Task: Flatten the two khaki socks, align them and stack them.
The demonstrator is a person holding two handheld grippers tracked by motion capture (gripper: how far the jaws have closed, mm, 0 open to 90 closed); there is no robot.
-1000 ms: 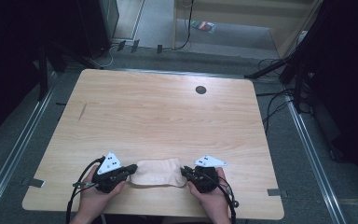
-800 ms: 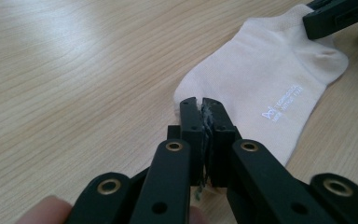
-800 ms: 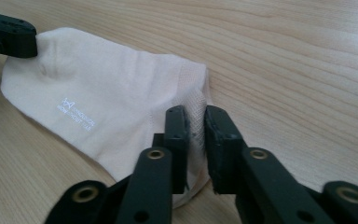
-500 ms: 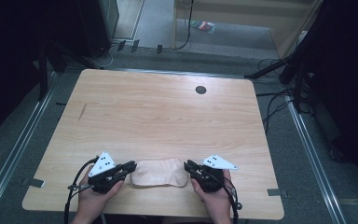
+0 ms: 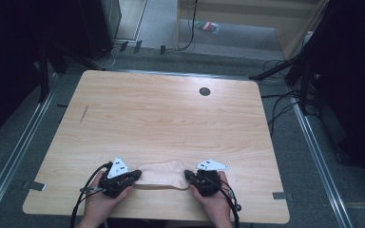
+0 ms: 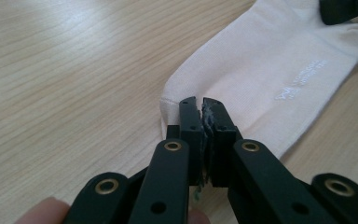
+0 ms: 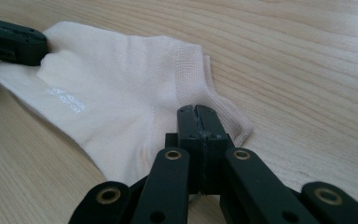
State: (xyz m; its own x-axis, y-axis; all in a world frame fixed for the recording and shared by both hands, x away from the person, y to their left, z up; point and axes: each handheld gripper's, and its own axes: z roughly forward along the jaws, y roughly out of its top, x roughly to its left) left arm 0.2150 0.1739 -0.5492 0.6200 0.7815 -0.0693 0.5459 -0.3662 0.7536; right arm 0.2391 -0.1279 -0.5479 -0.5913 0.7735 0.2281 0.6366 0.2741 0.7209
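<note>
A pale cream sock (image 5: pixel 161 173) lies flat near the front edge of the wooden table (image 5: pixel 171 118), stretched between the two grippers. My left gripper (image 5: pixel 137 175) is shut on its left end; in the left gripper view the jaws (image 6: pixel 200 105) pinch the fabric's edge, and the sock (image 6: pixel 270 70) runs away to the upper right. My right gripper (image 5: pixel 187 175) holds the other end; its jaws (image 7: pixel 196 111) have just been closing and now stand shut on the sock (image 7: pixel 116 84) by the ribbed cuff. The left gripper (image 7: pixel 9 42) shows at the sock's far end.
A round dark grommet (image 5: pixel 204 91) sits in the table's far half, and a short dark mark (image 5: pixel 84 113) lies at the left. Metal rails (image 5: pixel 19 152) run along the floor on both sides. Cables (image 5: pixel 285 102) trail at the far right.
Both hands have stayed almost in place with the sock between them; the right gripper's plate has shifted slightly sideways and back.
</note>
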